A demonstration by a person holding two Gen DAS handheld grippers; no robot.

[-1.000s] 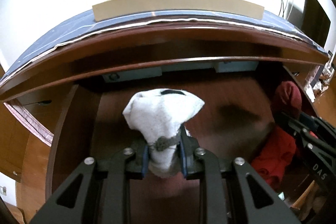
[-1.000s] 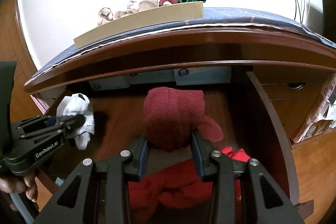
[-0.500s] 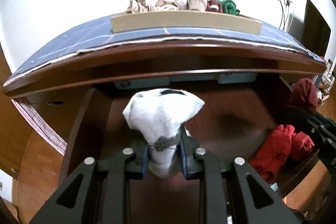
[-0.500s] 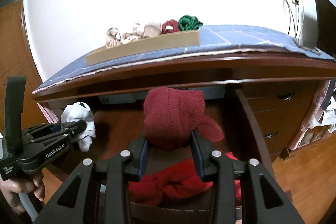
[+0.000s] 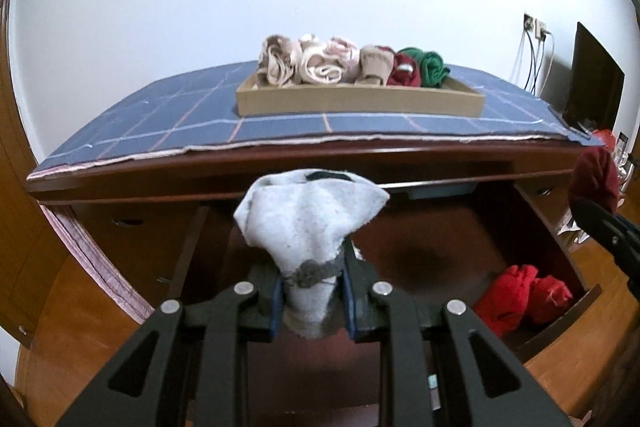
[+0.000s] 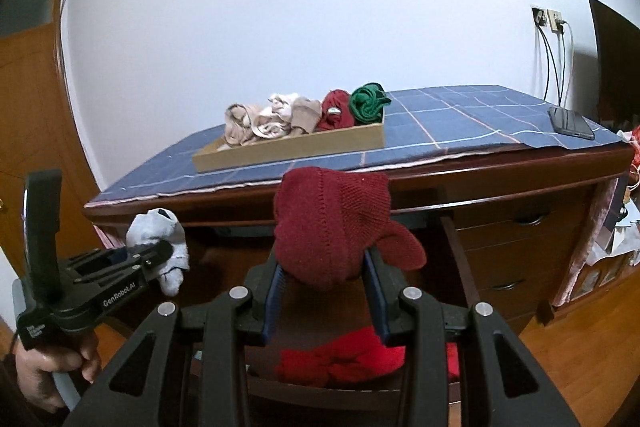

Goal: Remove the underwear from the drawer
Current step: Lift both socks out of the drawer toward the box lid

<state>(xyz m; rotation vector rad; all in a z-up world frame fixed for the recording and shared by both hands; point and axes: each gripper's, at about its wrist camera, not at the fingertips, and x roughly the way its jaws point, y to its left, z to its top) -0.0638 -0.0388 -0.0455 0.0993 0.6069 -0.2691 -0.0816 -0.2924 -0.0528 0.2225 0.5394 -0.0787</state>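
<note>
My left gripper (image 5: 310, 283) is shut on a rolled grey-white garment (image 5: 308, 223), held above the open wooden drawer (image 5: 560, 251). It also shows in the right wrist view (image 6: 158, 243). My right gripper (image 6: 326, 279) is shut on a rolled dark red garment (image 6: 330, 223), raised over the drawer's right part; it shows at the right edge of the left wrist view (image 5: 592, 179). Bright red rolled garments (image 5: 520, 297) lie in the drawer's right front corner, also seen under my right gripper (image 6: 344, 359).
A cardboard tray (image 5: 360, 101) holding several rolled garments sits on the dresser top, which is covered by a blue checked cloth (image 5: 160, 123). A phone (image 6: 570, 123) lies on the cloth at the right. Closed drawers (image 6: 520, 227) are at the right.
Both grippers have risen and pulled back with their garments, from inside the drawer to above the level of the dresser top. The tray's contents have come into fuller view.
</note>
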